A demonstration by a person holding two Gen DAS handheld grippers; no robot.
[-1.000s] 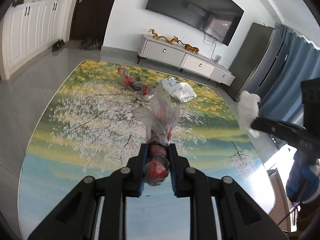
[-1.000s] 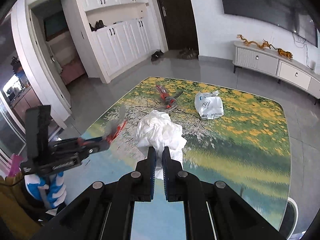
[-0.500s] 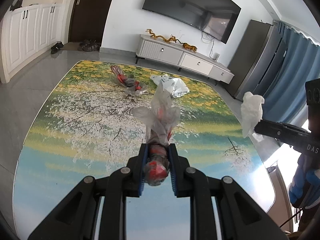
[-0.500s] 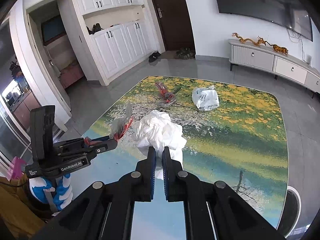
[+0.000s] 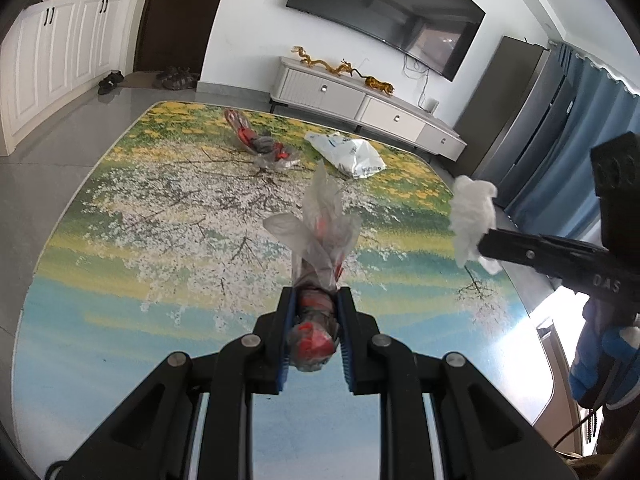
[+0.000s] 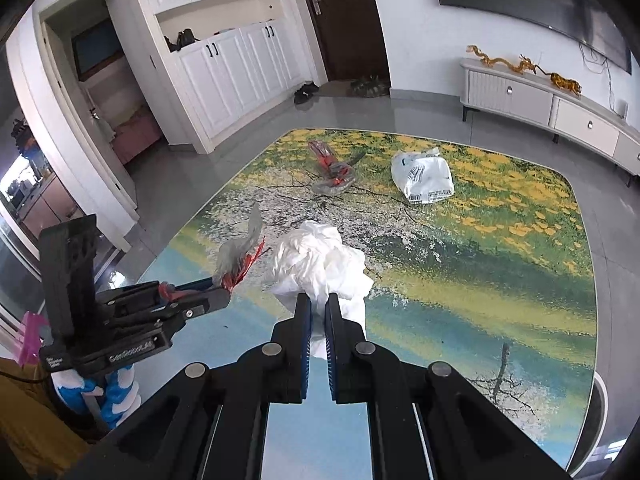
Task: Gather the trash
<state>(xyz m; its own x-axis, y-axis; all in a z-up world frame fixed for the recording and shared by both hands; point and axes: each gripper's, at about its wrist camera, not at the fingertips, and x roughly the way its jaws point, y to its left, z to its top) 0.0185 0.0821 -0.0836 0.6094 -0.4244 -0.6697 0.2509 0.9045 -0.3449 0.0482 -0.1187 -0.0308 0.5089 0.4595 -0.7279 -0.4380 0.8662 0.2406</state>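
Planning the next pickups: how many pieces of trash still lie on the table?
2: a red-and-clear wrapper at the table's far end and a white plastic bag just to its right. None seems hidden.

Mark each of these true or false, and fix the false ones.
1. The left claw is shut on a red and clear wrapper. True.
2. The right claw is empty. False: it grips a crumpled white tissue.
3. A white plastic bag lies on the table. True.
4. The table holds no other trash. False: a second red wrapper lies left of the bag.
5. The dark door stands open. False: it is closed.
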